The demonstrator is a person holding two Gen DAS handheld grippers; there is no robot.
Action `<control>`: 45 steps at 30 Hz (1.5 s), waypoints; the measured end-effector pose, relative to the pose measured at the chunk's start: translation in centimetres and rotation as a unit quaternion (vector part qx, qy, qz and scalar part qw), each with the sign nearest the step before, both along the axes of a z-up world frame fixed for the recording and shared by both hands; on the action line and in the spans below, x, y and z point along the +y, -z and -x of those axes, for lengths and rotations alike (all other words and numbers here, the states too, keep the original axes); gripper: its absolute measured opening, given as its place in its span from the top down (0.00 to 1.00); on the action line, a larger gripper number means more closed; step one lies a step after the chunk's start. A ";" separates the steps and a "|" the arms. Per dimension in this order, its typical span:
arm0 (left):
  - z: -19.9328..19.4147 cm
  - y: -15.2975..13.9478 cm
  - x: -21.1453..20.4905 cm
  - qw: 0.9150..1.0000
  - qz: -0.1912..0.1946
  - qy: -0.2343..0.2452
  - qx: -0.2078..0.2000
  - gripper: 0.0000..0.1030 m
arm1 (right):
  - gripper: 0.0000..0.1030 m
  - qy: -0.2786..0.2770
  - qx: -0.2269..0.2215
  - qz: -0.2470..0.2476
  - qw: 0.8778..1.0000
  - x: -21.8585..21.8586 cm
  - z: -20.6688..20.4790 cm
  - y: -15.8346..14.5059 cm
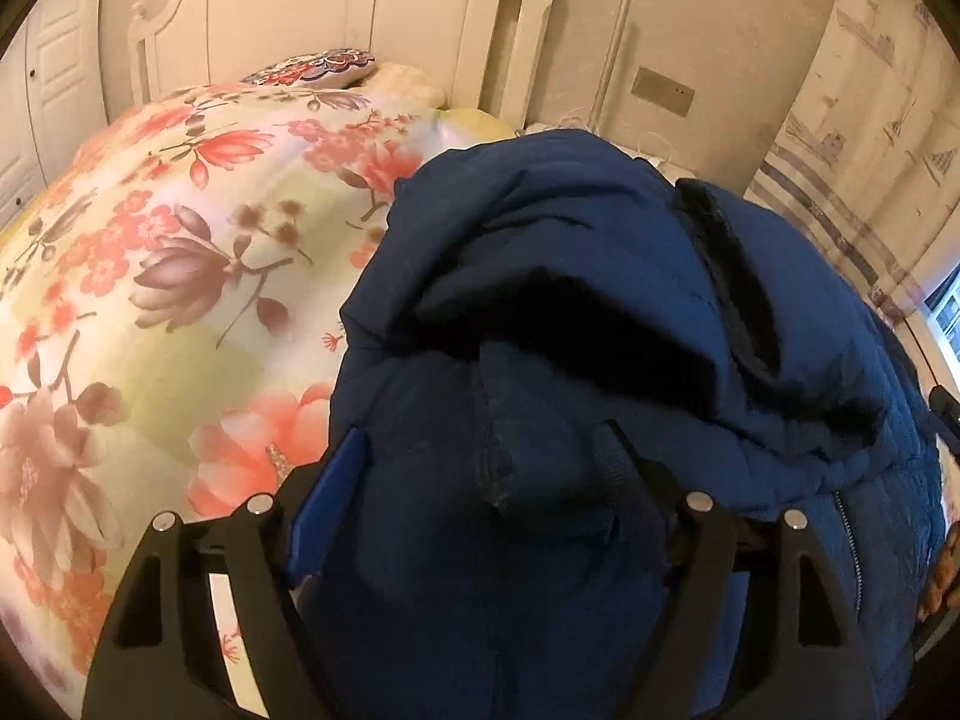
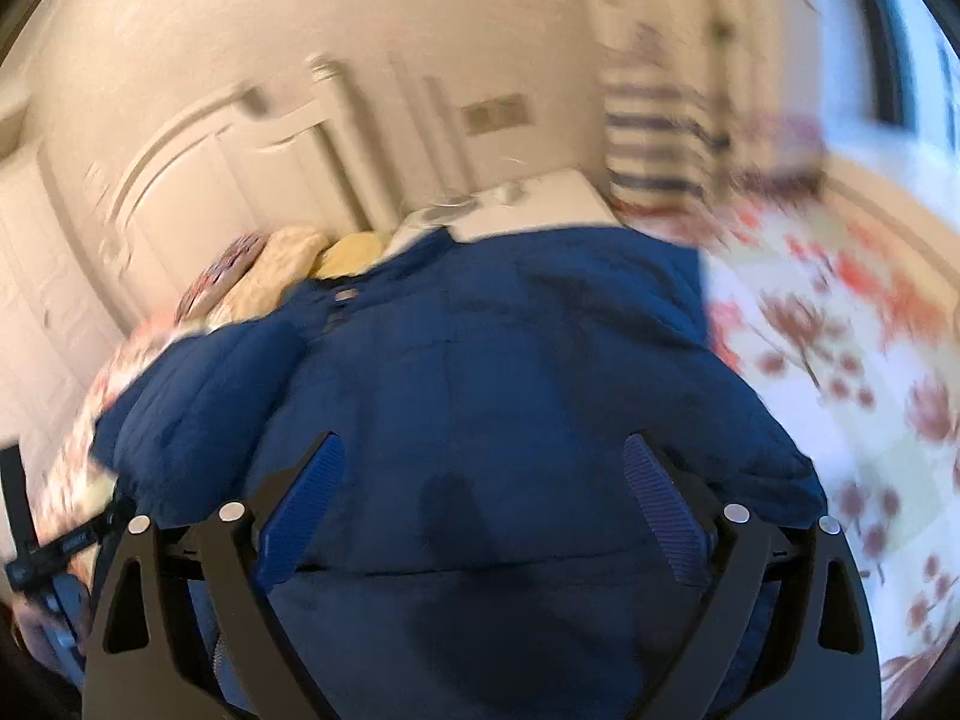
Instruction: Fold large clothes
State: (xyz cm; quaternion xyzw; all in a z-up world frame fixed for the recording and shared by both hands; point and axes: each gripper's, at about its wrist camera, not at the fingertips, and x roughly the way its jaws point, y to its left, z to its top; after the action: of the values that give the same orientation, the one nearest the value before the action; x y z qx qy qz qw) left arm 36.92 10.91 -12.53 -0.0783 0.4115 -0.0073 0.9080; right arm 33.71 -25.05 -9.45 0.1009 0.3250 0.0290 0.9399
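A big navy padded jacket (image 1: 570,300) lies bunched on a floral quilt (image 1: 180,240). In the left wrist view its folds pile up, with a dark lining strip near the top. My left gripper (image 1: 480,438) stands wide. A thick bulge of jacket fills the gap between its jaws and drapes over the right finger (image 1: 624,468). The left pad (image 1: 327,510) shows bare. The right wrist view is blurred. There the jacket (image 2: 480,360) spreads flat, and my right gripper (image 2: 483,510) hovers over its near edge, open, with both ribbed pads (image 2: 300,516) bare.
A cream headboard (image 1: 300,18) and pillows (image 1: 318,69) stand at the bed's far end, with a white nightstand (image 2: 540,204) beside them. A patterned curtain (image 1: 870,120) hangs at the right. The quilt (image 2: 840,330) extends to the right of the jacket.
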 end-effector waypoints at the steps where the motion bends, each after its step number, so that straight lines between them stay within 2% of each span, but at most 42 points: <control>1: -0.4 0.2 -0.1 1.000 0.001 0.000 0.001 0.24 | 0.11 -0.025 -0.008 0.033 0.999 2.1 0.1 -0.7; 3: -0.3 0.2 0.1 1.000 0.009 0.000 -0.001 0.23 | 0.12 -0.100 -0.026 0.138 0.985 8.6 0.1 -2.0; 4: -0.3 0.2 0.2 1.000 0.013 -0.001 -0.002 0.23 | 0.13 -0.125 -0.030 0.171 0.977 10.8 0.0 -2.2; 6: -0.3 0.0 0.4 1.000 0.024 -0.003 -0.004 0.22 | 0.14 -0.178 -0.025 0.243 0.953 16.1 -0.9 -1.9; 9: -0.3 0.0 0.7 0.999 0.036 -0.001 -0.003 0.22 | 0.17 -0.210 0.002 0.304 0.929 20.8 -3.2 0.0; 11: -0.4 0.0 0.7 0.999 0.038 0.000 -0.003 0.21 | 0.20 -0.214 0.020 0.317 0.924 22.3 -4.6 0.9; 12: -0.4 0.0 0.7 0.999 0.039 0.001 -0.003 0.21 | 0.23 -0.205 0.024 0.320 0.924 22.7 -5.4 1.3; 13: -0.4 0.1 0.7 0.999 0.040 0.001 -0.003 0.20 | 0.38 -0.199 0.021 0.318 0.927 22.5 -5.8 1.4; 14: -0.4 0.1 0.7 0.999 0.041 0.002 -0.003 0.20 | 0.47 -0.190 0.016 0.293 0.937 21.9 -5.9 0.9; 15: -0.5 0.1 0.8 0.999 0.042 0.002 -0.003 0.20 | 0.60 -0.185 0.009 0.236 0.954 20.5 -5.7 -0.2; 16: -0.5 0.1 0.8 0.999 0.044 0.002 -0.003 0.20 | 0.67 -0.176 0.000 0.189 0.966 19.1 -5.2 -1.2; 18: -0.7 0.1 0.9 0.999 0.046 0.003 -0.004 0.19 | 0.69 -0.139 -0.031 0.046 0.989 13.9 -3.5 -3.7; 19: -0.7 0.1 0.9 0.999 0.048 0.003 -0.004 0.19 | 0.70 -0.119 -0.042 -0.012 0.992 11.7 -2.8 -4.2; 20: -0.7 0.1 0.9 0.999 0.048 0.004 -0.004 0.19 | 0.70 -0.077 -0.055 -0.095 0.991 7.7 -1.8 -4.5; 21: -0.8 0.2 0.9 0.999 0.048 0.004 -0.005 0.19 | 0.70 -0.048 -0.060 -0.137 0.988 5.4 -1.5 -4.2; 22: -0.8 0.2 0.9 0.999 0.048 0.004 -0.005 0.18 | 0.70 0.005 -0.056 -0.202 0.978 1.5 -0.7 -3.1; 23: -0.8 0.2 0.9 0.999 0.049 0.005 -0.004 0.17 | 0.70 0.050 -0.041 -0.239 0.969 -1.5 -0.3 -1.7; 24: -0.8 0.2 0.8 0.999 0.049 0.006 -0.004 0.17 | 0.69 0.085 -0.018 -0.257 0.962 -3.8 -0.1 -0.1; 26: -0.9 0.2 0.8 0.999 0.049 0.007 -0.004 0.16 | 0.68 0.111 0.053 -0.269 0.955 -6.7 -0.6 3.4; 28: -0.9 0.2 0.8 0.999 0.050 0.009 -0.004 0.15 | 0.66 0.099 0.081 -0.301 0.945 -7.6 -0.7 5.8; 30: -1.0 0.2 0.9 0.999 0.053 0.009 -0.005 0.15 | 0.61 0.092 0.072 -0.301 0.946 -7.5 -0.6 5.8; 32: -1.0 0.3 0.9 0.998 0.055 0.010 -0.005 0.14 | 0.46 0.082 0.065 -0.306 0.946 -7.3 -0.8 5.4; 33: -0.9 0.3 0.9 0.998 0.057 0.010 -0.006 0.14 | 0.32 0.071 0.058 -0.311 0.946 -7.0 -0.9 5.2; 34: -0.9 0.3 0.9 0.998 0.058 0.011 -0.006 0.14 | 0.26 0.067 0.053 -0.308 0.947 -6.6 -1.1 5.0; 36: -1.0 0.3 0.9 0.998 0.059 0.013 -0.006 0.13 | 0.26 0.068 0.050 -0.285 0.955 -5.9 -1.3 4.6; 38: -1.0 0.4 0.9 0.998 0.059 0.014 -0.005 0.12 | 0.28 0.068 0.058 -0.259 0.962 -5.3 -2.0 4.7; 40: -1.0 0.3 0.9 0.998 0.060 0.015 -0.005 0.11 | 0.54 0.070 0.069 -0.241 0.966 -5.2 -2.7 4.8; 42: -1.0 0.3 0.9 0.998 0.061 0.016 -0.006 0.11 | 0.71 0.066 0.052 -0.236 0.968 -5.1 -2.2 4.3; 43: -1.0 0.3 0.9 0.998 0.062 0.016 -0.006 0.11 | 0.77 0.066 0.038 -0.236 0.969 -5.1 -1.5 3.8; 45: -1.0 0.4 0.9 0.998 0.063 0.017 -0.007 0.11 | 0.80 0.072 0.012 -0.224 0.972 -4.9 0.2 2.2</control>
State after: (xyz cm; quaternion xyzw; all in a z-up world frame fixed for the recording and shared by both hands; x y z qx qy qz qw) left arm 37.90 11.86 -12.90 -0.1289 0.4054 -0.0490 0.9037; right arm 33.50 -29.91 -11.64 0.3325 0.3134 0.0319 0.8890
